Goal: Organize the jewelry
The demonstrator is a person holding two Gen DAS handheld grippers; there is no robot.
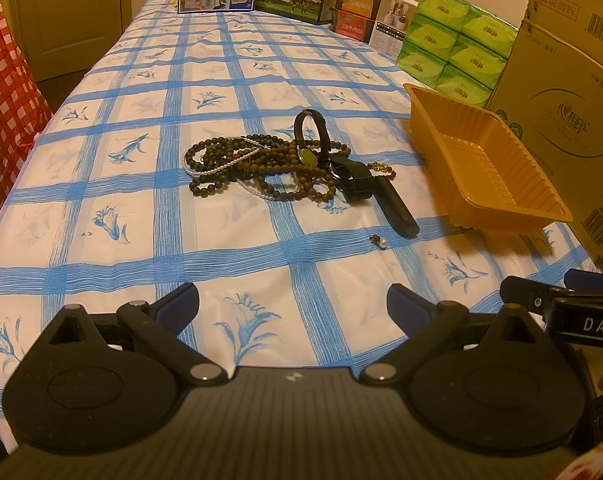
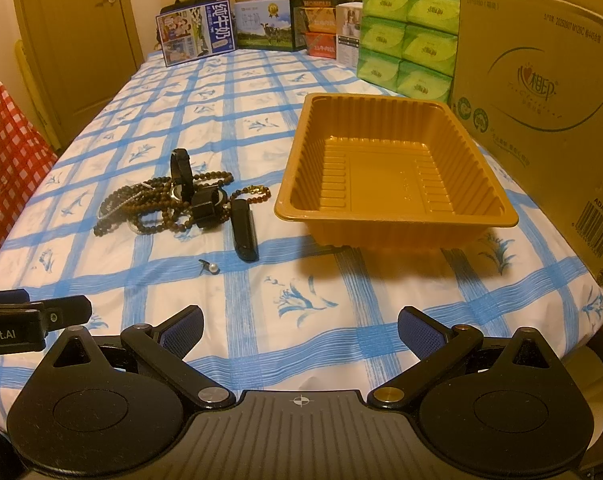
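Dark wooden bead strands (image 1: 261,168) tangled with a black watch (image 1: 341,164) and a pearl string, mid-table on the blue-checked cloth (image 1: 141,220). Loose pearl earring (image 2: 210,267) lies just in front of the pile. Orange plastic tray (image 2: 393,216) sits right of the pile, apart. Left gripper (image 1: 293,304) and right gripper (image 2: 300,322) both spread wide, holding nothing, near table edge.

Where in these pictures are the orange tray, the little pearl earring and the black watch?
orange tray (image 2: 301,152), right wrist view, left wall.
pearl earring (image 2: 214,268), right wrist view, the white pearl.
black watch (image 1: 397,212), left wrist view, the flat strap.
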